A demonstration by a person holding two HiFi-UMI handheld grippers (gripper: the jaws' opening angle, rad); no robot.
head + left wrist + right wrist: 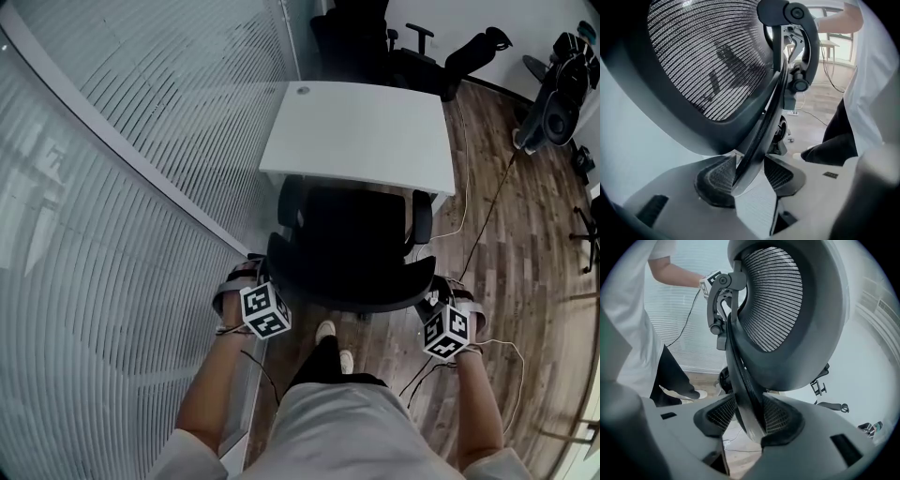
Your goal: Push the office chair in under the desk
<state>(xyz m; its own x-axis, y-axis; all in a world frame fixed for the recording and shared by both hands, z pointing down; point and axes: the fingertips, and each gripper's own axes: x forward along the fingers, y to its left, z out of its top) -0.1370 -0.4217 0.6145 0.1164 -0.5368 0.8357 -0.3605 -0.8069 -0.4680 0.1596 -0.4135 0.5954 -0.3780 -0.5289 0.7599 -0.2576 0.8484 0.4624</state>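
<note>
Black office chair (356,244) pinched each side by left gripper (246,272), right gripper (441,284) fingers (780,416); shove evenly toward 12 o'clock, square under table (366,131).

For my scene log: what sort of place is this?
Probably an office: a white desk, a black mesh chair at it, more chairs behind, and a striped glass wall.

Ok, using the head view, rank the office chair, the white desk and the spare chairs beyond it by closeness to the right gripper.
1. Office chair: clamped in the right gripper's jaws, at its backrest edge.
2. White desk: ahead, past the seat.
3. Spare chairs: farthest, behind the desk.
</note>
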